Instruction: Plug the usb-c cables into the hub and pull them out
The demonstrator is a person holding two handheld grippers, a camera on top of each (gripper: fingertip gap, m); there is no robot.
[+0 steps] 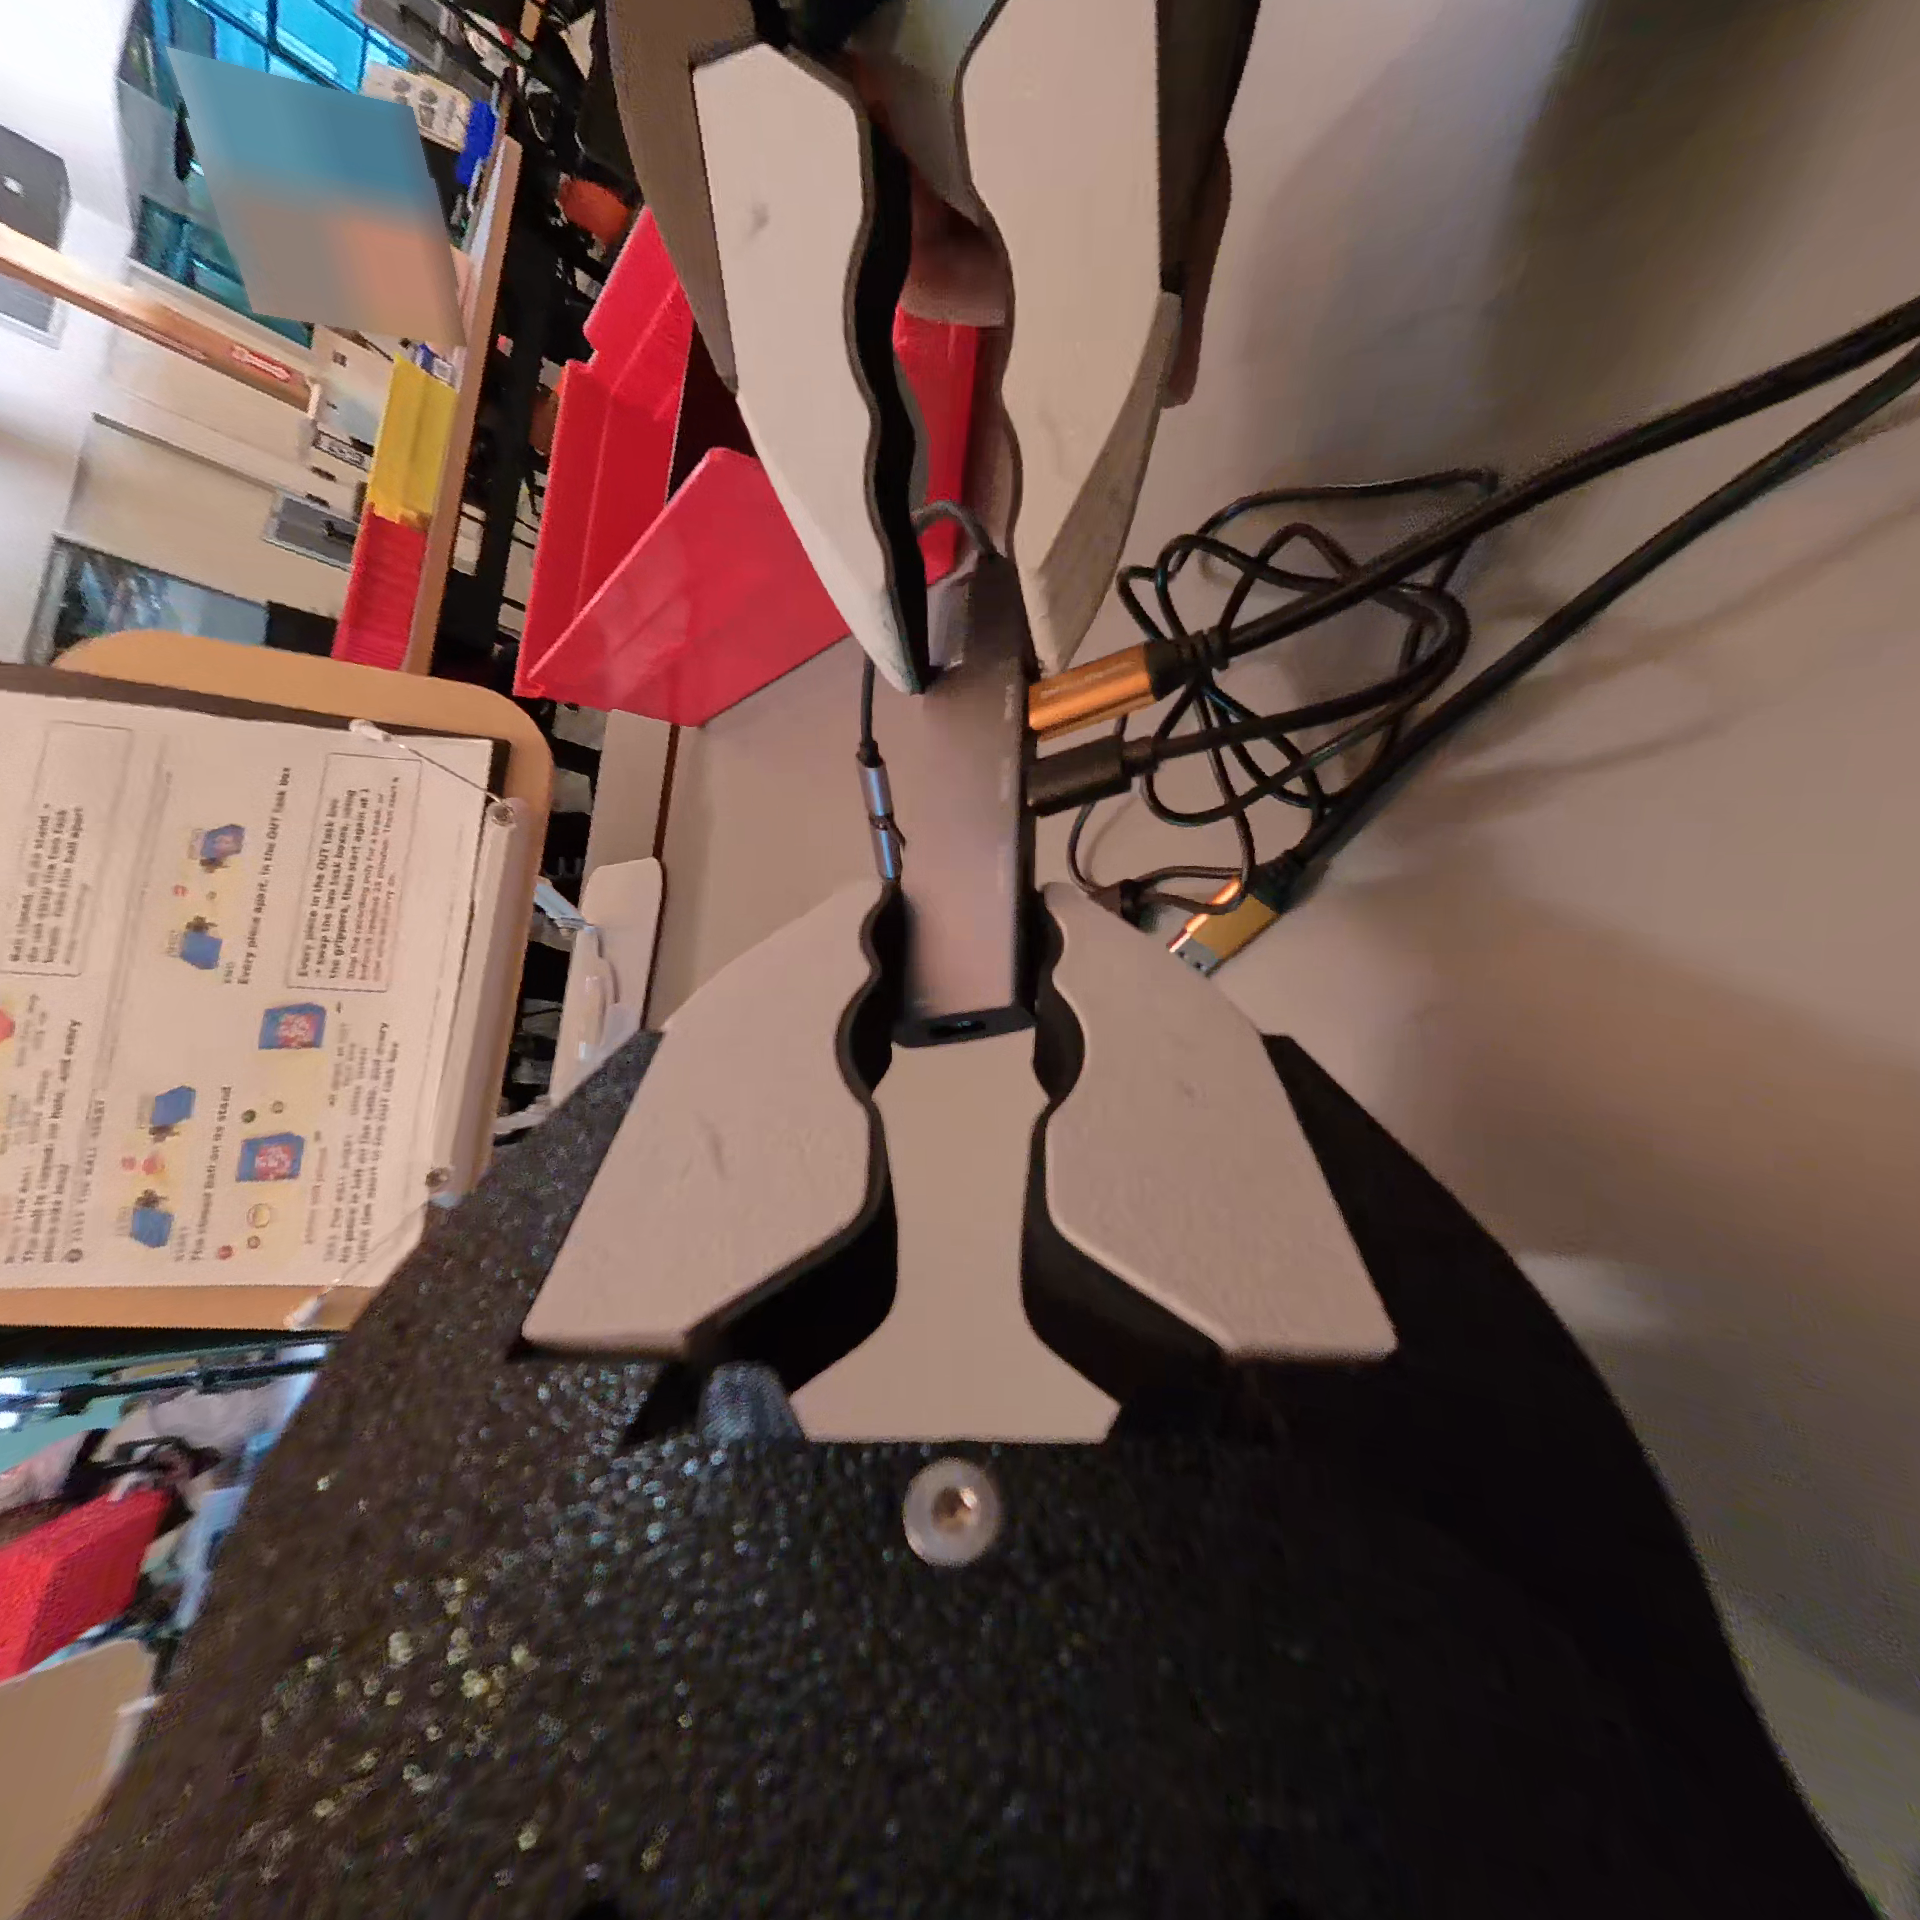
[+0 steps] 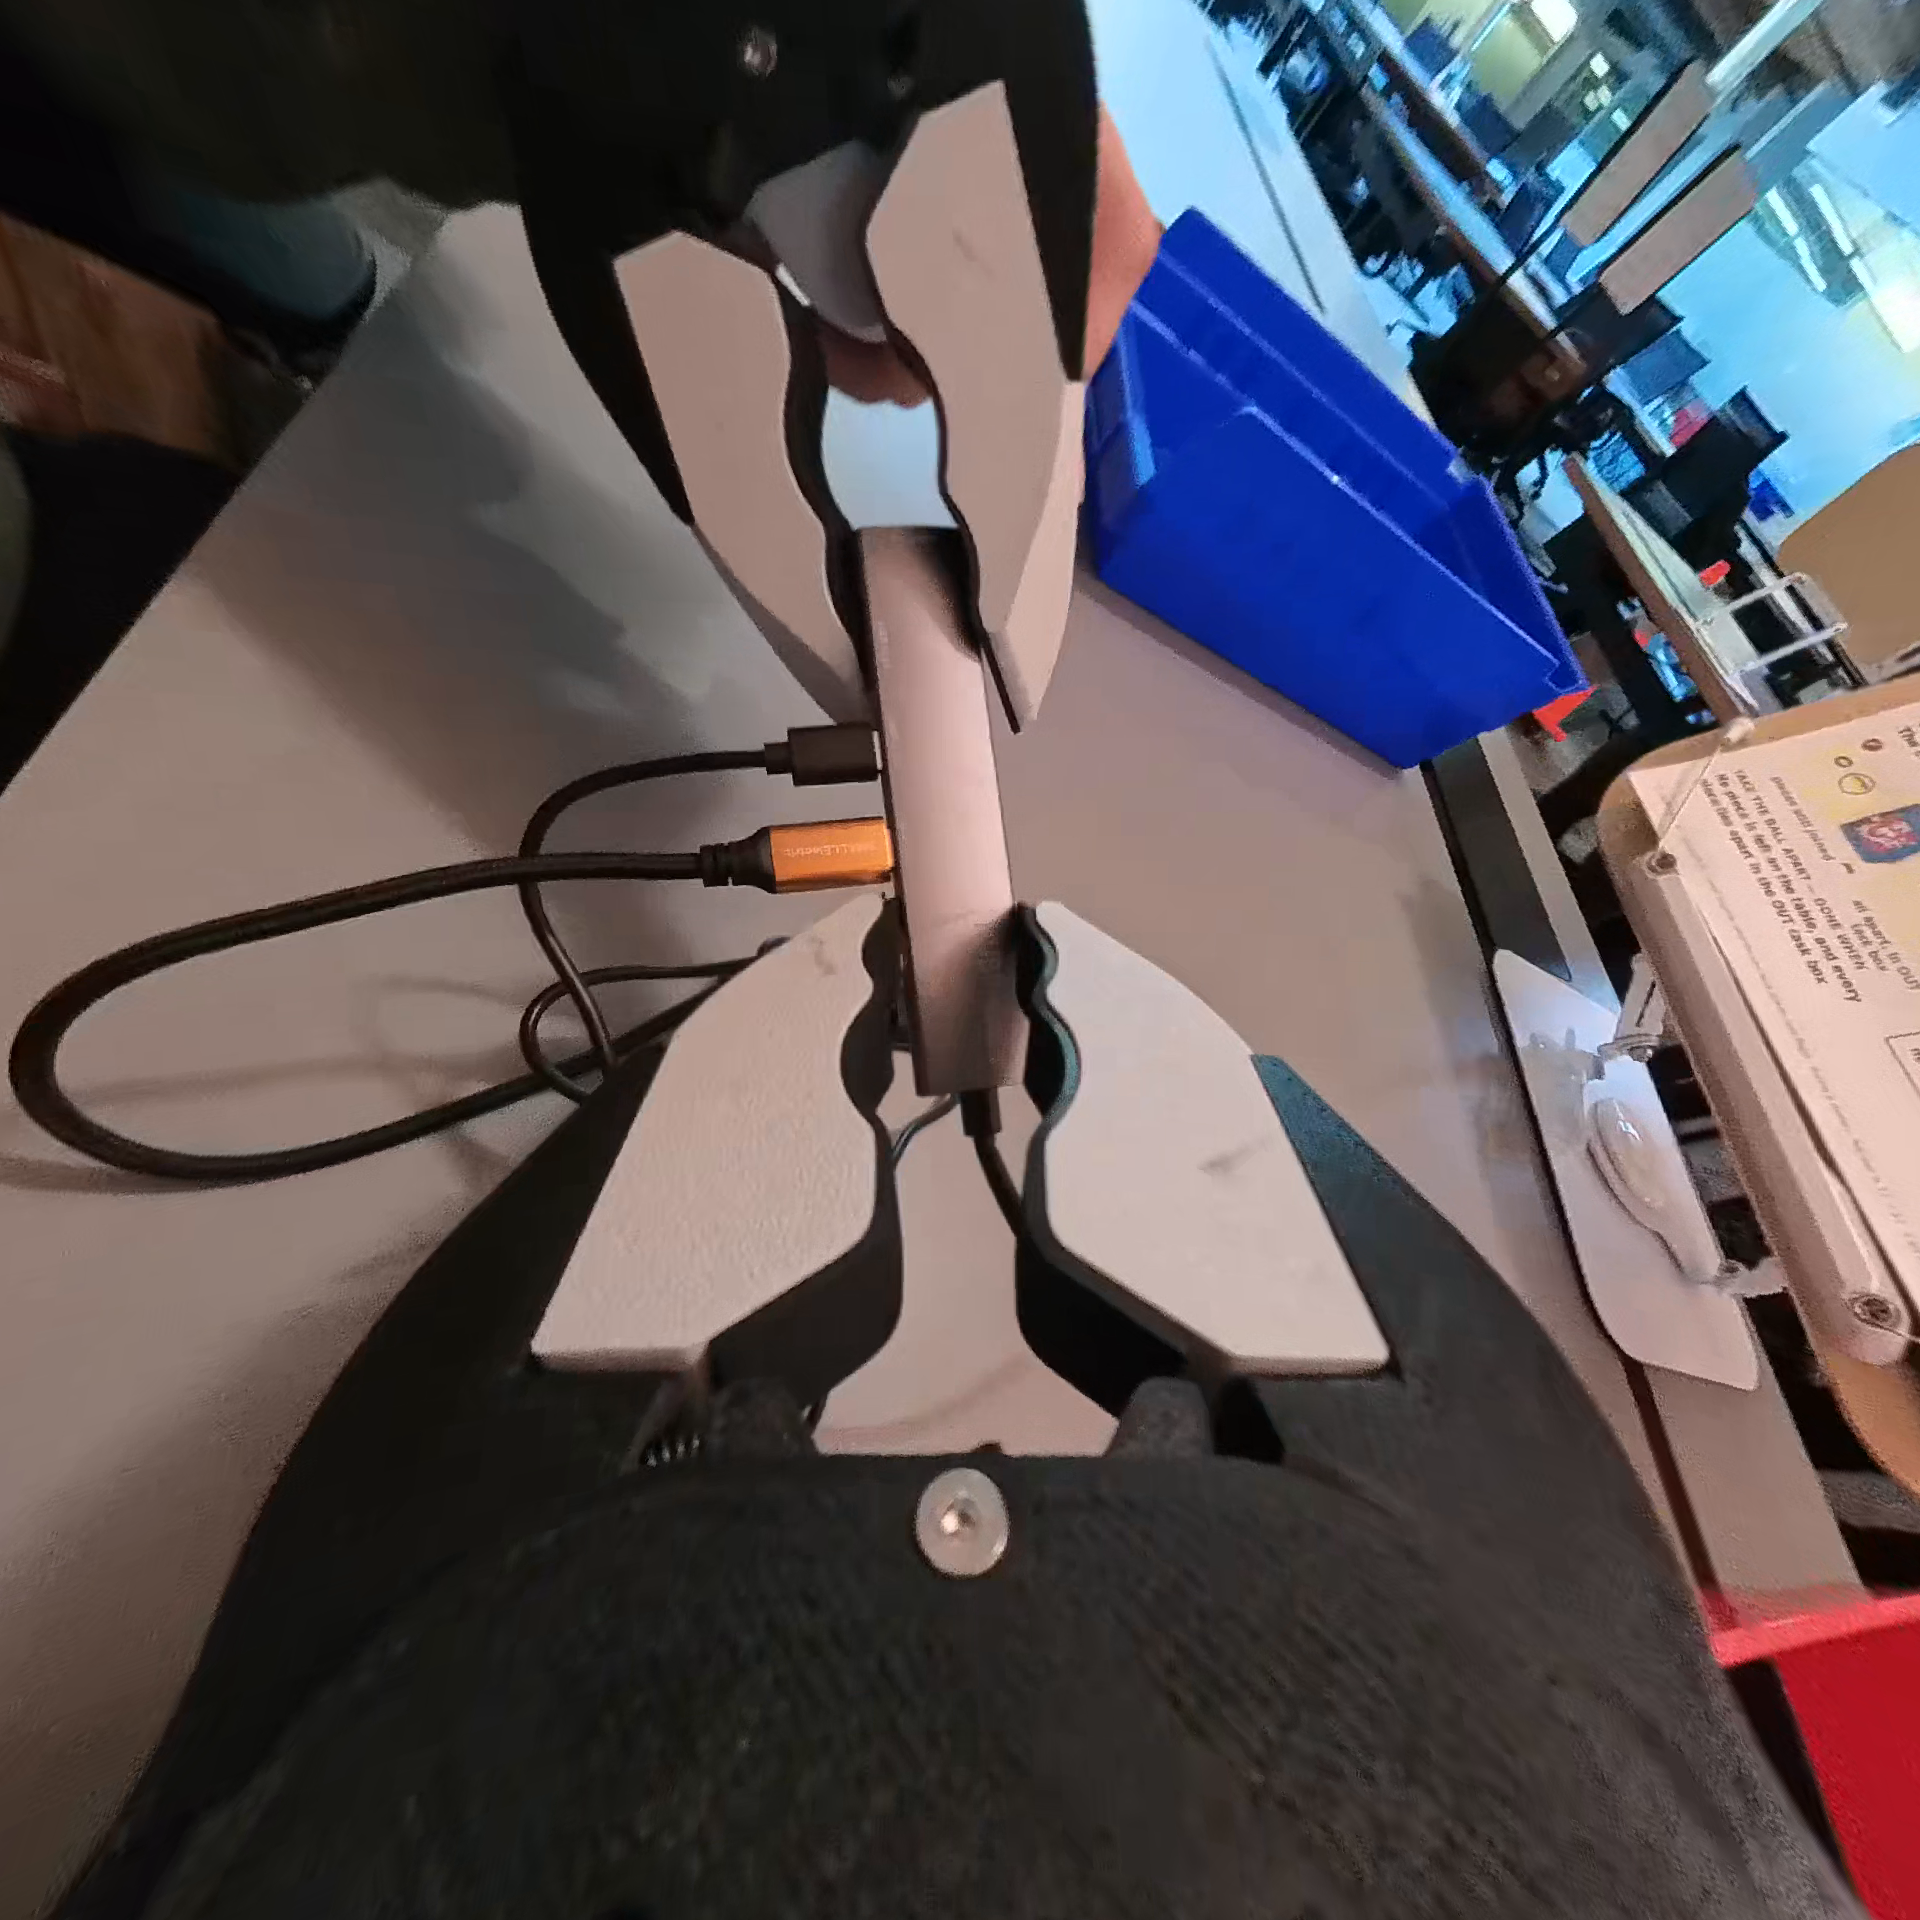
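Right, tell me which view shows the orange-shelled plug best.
The right wrist view: the orange-shelled plug lies side-on and unobstructed, seated in the hub below a black plug, its cable trailing off across the table. In the left wrist view the plug is smaller, foreshortened, partly tucked behind the right gripper's finger.

left tool (image 1: 961, 982): pale grey flat fingers, wavy black inner pads, speckled black body, silver screw (image 1: 945, 1509) | right tool (image 2: 956, 997): same grey fingers, black textured body, silver screw (image 2: 961, 1525)
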